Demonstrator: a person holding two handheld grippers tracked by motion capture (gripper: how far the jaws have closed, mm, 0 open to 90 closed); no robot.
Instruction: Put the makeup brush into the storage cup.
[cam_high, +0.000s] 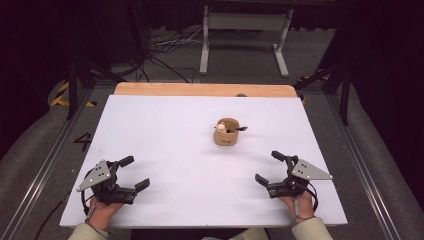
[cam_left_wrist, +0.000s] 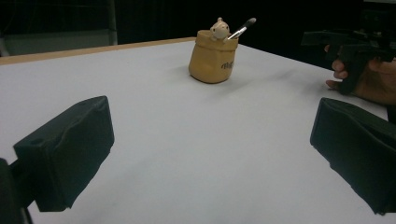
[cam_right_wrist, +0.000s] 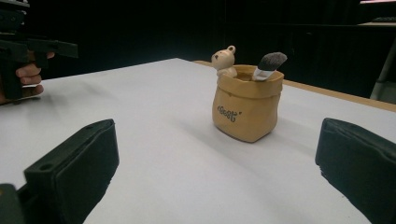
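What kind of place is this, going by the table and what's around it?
Probably a lab or recording workspace, not a home: a white-topped table with a wooden far edge, a tangle of loose black cables on the grey floor behind it, and dark metal frame posts with yellow-black hazard tape at their feet.

Pot (cam_high: 226, 133) upright on desk (cam_high: 165, 130), a little right of centre, toward the far half. In pot: brush (cam_high: 239, 129), leaning out to the right, and small figure (cam_high: 220, 127) at the left rim. Left claw (cam_high: 130, 173) over near left corner, right claw (cam_high: 270, 169) over near right corner; well apart. Pot beyond and between both, nearer the right claw. Stand (cam_high: 245, 37) on floor behind desk.
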